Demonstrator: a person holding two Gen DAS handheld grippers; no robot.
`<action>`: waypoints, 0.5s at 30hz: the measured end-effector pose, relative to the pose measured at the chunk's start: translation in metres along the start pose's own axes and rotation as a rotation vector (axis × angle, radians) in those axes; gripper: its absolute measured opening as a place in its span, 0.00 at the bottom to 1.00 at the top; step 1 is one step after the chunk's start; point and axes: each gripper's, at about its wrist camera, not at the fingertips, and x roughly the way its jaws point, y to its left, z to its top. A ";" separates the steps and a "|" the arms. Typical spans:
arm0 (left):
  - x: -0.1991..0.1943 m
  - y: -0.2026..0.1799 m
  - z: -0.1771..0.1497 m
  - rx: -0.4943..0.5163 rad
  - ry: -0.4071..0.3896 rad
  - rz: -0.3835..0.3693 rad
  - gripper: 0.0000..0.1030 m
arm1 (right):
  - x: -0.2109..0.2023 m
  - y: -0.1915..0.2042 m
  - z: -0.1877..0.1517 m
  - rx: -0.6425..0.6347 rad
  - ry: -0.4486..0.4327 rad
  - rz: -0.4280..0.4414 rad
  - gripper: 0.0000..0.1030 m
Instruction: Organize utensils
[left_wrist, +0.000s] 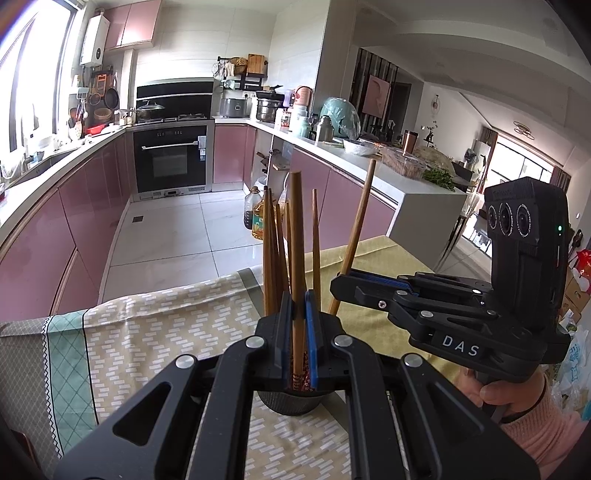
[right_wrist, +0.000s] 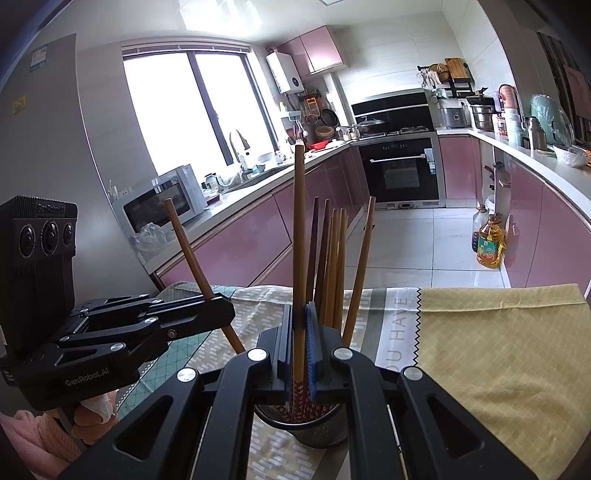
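Already clamped, the left gripper (left_wrist: 298, 325) and right gripper (right_wrist: 300, 336) each pinch one chopstick (left_wrist: 296, 258) upright above the mesh holder (right_wrist: 310, 430) on the table; a tilted descent could catch the rim and topple it.

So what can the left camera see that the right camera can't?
Only the left wrist view shows the right gripper from the side, a living area with a big window, and greens on the counter's end.

Only the right wrist view shows the left gripper from the side, a microwave, and the letters on the cloth.

Both show each gripper shut on one chopstick, the mesh holder with more chopsticks, the oven and an oil bottle.
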 end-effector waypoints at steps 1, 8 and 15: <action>0.000 0.000 0.000 0.001 0.001 0.001 0.07 | 0.000 0.000 0.000 0.000 0.001 0.000 0.06; 0.004 0.000 -0.002 0.005 0.011 0.007 0.07 | 0.004 -0.002 -0.003 0.004 0.009 0.000 0.05; 0.009 -0.002 -0.002 0.010 0.023 0.012 0.07 | 0.007 -0.004 -0.002 0.007 0.017 0.000 0.06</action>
